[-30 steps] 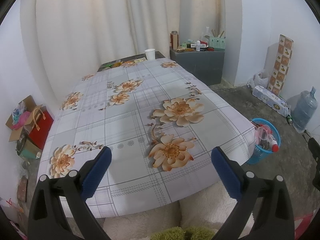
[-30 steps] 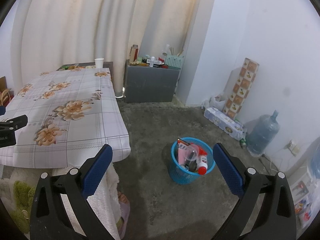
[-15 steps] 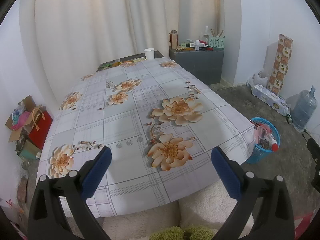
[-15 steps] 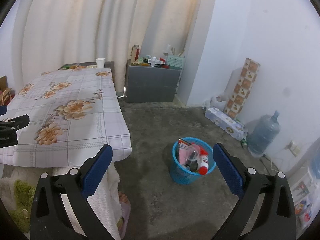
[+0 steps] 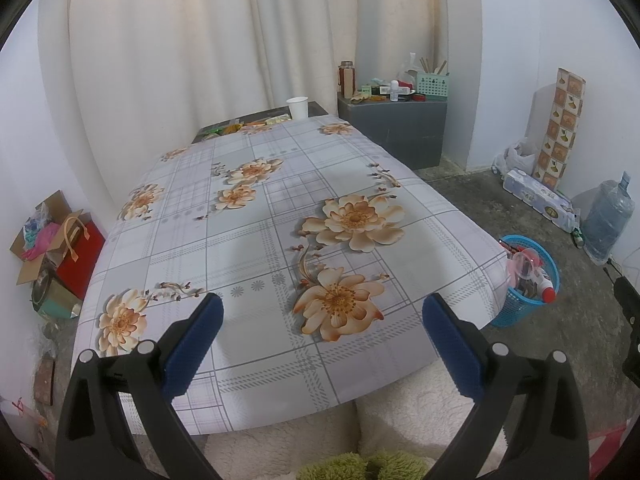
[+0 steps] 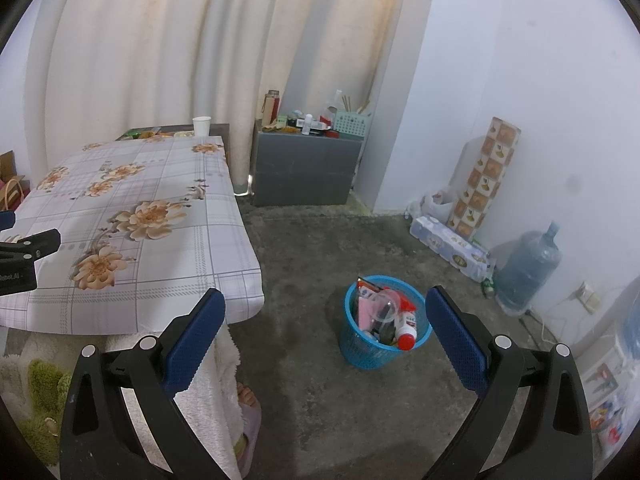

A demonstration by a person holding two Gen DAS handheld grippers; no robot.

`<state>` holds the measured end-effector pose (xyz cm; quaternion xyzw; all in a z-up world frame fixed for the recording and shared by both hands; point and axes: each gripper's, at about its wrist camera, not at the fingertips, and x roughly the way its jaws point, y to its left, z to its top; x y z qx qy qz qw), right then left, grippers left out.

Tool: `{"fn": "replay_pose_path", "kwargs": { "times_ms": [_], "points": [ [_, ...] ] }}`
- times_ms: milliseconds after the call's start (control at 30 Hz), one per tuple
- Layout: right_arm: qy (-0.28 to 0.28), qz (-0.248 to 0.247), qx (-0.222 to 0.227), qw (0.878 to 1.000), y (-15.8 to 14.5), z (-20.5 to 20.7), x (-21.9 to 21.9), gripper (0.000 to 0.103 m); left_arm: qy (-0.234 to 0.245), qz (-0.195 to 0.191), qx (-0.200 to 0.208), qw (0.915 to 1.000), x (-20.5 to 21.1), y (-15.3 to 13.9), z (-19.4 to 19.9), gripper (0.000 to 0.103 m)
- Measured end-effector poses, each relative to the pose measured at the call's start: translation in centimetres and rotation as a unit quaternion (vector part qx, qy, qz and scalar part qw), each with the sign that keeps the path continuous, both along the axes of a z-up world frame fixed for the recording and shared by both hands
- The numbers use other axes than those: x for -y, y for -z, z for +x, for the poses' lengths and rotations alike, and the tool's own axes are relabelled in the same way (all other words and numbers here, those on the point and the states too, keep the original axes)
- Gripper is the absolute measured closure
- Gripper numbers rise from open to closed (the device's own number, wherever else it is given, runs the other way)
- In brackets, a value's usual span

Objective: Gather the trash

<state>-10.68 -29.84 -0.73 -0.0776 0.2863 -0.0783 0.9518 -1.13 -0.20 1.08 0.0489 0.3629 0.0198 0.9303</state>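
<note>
Both grippers, left gripper point(image 5: 322, 334) and right gripper point(image 6: 325, 330), spread and empty; filled blue basket point(image 6: 383, 345) directly ahead of right, suggesting collection complete.

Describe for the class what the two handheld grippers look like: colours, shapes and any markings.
Both match. The left gripper and right gripper each have black, angular plastic arms with round silver bolt heads, ending in two flat fingers faced with textured blue pads. Seen from the right wrist, the left gripper's body carries small white lettering, too small to read fully. No cables show.

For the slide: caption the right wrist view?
Open right tool over concrete floor, facing a blue bin full of trash beside the floral table.
</note>
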Motion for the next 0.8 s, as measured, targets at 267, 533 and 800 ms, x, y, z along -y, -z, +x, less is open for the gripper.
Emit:
{"fn": "replay_pose_path", "kwargs": {
  "times_ms": [267,533,800],
  "points": [
    [0.000,0.000,0.000,1.000,0.01,0.01,-0.01,0.007,0.001,0.000,0.000,1.0000,0.03,0.05,0.02,0.005],
    [-0.001,0.000,0.001,1.000,0.06,0.06,-0.04,0.007,0.002,0.001,-0.001,1.0000,0.08,0.08,0.09,0.005],
    [-0.001,0.000,0.001,1.000,0.07,0.04,-0.05,0.007,0.000,-0.001,-0.002,1.0000,0.06,0.26,0.05,0.005]
  ]
}}
